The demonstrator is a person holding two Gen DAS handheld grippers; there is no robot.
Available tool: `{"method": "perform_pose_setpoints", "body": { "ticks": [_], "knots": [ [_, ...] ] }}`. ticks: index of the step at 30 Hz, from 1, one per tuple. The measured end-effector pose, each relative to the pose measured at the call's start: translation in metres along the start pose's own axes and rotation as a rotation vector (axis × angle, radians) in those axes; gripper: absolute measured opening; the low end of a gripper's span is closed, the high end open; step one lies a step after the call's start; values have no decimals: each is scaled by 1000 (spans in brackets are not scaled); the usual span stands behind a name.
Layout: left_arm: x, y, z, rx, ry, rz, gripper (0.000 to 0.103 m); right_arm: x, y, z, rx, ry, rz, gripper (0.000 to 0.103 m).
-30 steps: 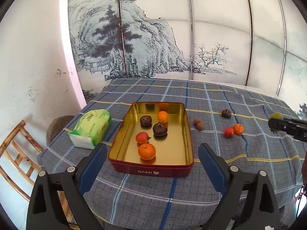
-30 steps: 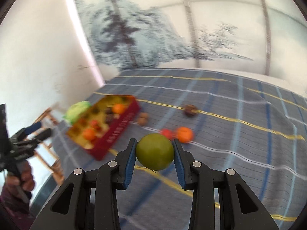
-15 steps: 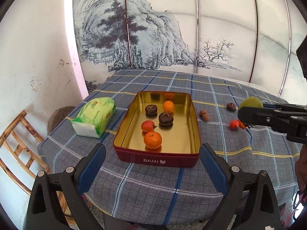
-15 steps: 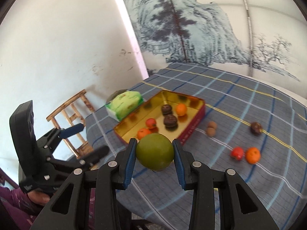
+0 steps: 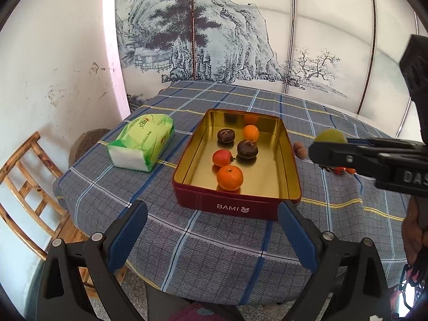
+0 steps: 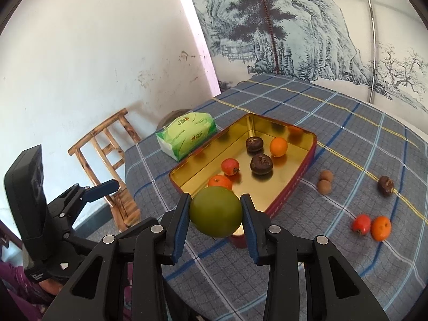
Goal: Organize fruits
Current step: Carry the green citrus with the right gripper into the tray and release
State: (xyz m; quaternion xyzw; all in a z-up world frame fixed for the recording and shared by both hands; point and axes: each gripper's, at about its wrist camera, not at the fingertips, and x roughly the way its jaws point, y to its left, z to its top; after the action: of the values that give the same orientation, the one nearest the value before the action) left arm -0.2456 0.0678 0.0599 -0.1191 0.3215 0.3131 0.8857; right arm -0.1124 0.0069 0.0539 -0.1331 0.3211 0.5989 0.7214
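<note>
Tissue pack (image 5: pixel 141 139) left of tin (image 5: pixel 235 206); loose fruits (image 6: pixel 370 226) right, on tablecloth (image 6: pixel 347 139).

Bright, even daylight, soft shadows; sharp focus, perhaps slight glare; fisheye bending, dark corners.

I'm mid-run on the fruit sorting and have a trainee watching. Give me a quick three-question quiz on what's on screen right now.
1. True or false: the right claw is shut on a green fruit.
2. How many fruits lie inside the red tin?
A) three B) five C) seven
3. Fill in: the left claw is ____ and holds nothing.

Key:
1. True. Both pads press on the green fruit, held near the tin's near corner.
2. B. Two orange, one red and two dark brown fruits; others still lie on the checked tablecloth.
3. Open. Its jaws stand wide apart in front of the tin.
</note>
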Motion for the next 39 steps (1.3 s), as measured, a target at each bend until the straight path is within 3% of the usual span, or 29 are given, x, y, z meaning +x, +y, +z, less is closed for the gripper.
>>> {"method": "perform_pose_setpoints", "body": {
  "ticks": [20, 39],
  "knots": [
    [3, 0, -4, 5, 7, 3, 97, 68, -13, 16, -23, 112, -56, 38],
    [5, 6, -8, 2, 21, 2, 99, 105, -25, 16, -7, 174, -91, 39]
  ]
}}
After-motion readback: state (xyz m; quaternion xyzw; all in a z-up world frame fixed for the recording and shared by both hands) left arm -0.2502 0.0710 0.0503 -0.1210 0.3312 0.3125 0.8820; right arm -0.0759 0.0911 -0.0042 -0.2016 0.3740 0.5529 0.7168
